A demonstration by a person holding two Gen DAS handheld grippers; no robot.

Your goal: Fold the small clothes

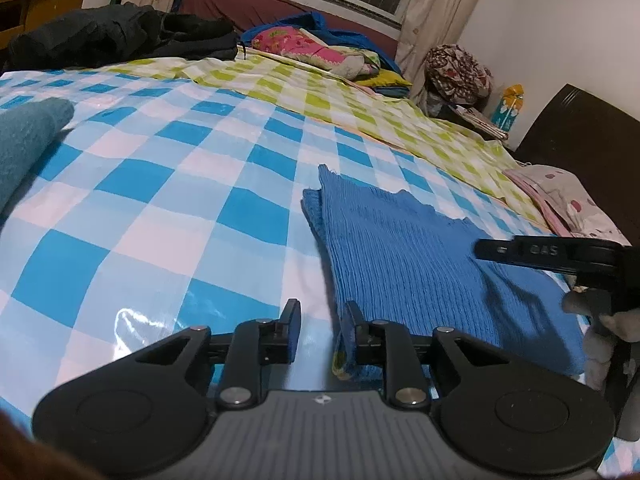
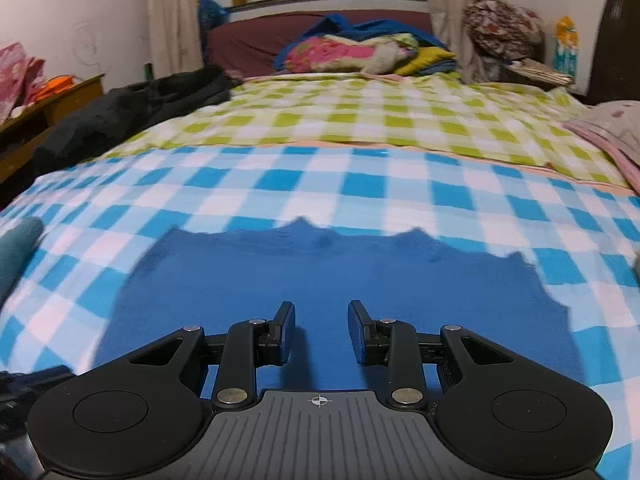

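A blue ribbed knit garment [image 1: 424, 264] lies flat and partly folded on the blue-and-white checked sheet [image 1: 160, 208]. My left gripper [image 1: 320, 320] is open at the garment's near left edge, its right finger touching the cloth and holding nothing. The right gripper shows in the left wrist view [image 1: 560, 258] as a black finger over the garment's right side. In the right wrist view the garment [image 2: 320, 272] spreads below my right gripper [image 2: 322, 324], which is open and empty just above the cloth.
A teal folded cloth [image 1: 28, 140] lies at the left. A green checked sheet [image 2: 380, 120] covers the far half of the bed. Black clothes [image 1: 120, 36] and a colourful pile [image 2: 360, 52] lie beyond. A pink cloth [image 1: 568, 196] lies at the right edge.
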